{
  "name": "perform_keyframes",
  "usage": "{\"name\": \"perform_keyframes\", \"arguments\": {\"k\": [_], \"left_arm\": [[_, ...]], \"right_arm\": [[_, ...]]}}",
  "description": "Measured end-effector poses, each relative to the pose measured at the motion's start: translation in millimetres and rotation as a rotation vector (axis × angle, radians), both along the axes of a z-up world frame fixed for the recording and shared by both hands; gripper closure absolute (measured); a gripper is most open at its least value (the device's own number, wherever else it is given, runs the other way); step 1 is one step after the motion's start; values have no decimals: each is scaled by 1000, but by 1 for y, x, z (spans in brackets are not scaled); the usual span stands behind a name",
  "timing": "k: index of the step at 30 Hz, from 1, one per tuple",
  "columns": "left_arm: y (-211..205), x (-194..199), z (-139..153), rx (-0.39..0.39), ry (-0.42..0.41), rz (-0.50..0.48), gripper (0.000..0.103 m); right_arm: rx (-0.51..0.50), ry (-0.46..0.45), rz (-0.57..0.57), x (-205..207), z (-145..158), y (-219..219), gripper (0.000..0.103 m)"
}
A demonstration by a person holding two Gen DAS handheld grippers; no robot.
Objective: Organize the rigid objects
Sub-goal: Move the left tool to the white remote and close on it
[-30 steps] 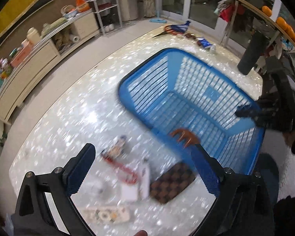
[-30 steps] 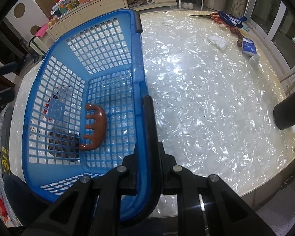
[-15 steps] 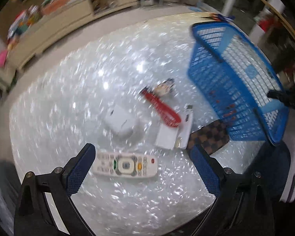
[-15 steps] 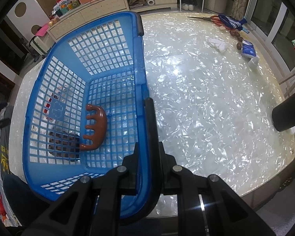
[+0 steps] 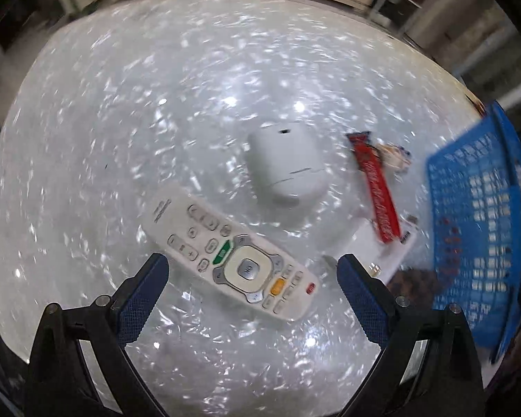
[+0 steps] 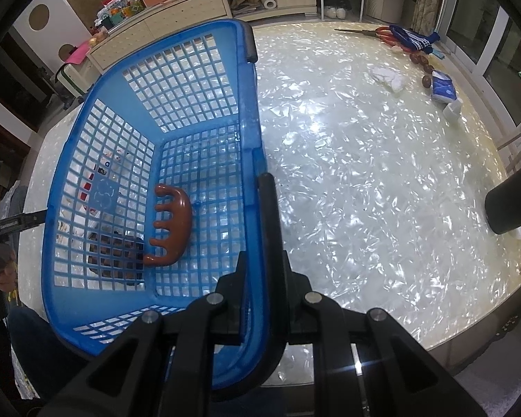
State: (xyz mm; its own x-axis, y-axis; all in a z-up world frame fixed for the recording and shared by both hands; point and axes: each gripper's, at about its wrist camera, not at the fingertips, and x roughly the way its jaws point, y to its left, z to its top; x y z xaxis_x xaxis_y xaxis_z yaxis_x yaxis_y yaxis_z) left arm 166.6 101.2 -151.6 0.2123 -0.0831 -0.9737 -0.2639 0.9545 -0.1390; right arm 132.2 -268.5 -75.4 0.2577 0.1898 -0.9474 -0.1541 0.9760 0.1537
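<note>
Beside the remote, a white case, red strap, blue basket.

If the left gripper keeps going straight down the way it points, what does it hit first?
Probably the remote: it lies between the open left gripper jaws, ahead of them. Depth is unclear.

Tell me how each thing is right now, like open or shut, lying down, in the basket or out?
left gripper: open, empty, over the remote.
right gripper: shut on the basket rim.
blue basket: upright on the table.
brown massager: lying inside the basket.
remote: flat on the table, buttons up.
white case: closed, on the table.
red strap: flat on the table.
</note>
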Motion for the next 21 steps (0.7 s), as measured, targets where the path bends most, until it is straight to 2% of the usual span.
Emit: {"name": "perform_keyframes", "arguments": {"k": [6, 11, 14, 21], "left_arm": [[8, -2, -19, -58, 29, 136, 5], [13, -3, -34, -27, 49, 234, 5], [19, -6, -43, -38, 59, 306, 5], [24, -12, -43, -9, 35, 417, 5]], "right_arm": [[9, 3, 1, 0, -2, -2, 90], [16, 1, 4, 1, -3, -3, 90], [17, 1, 9, 1, -4, -3, 90], [23, 1, 11, 1, -5, -1, 90]]}}
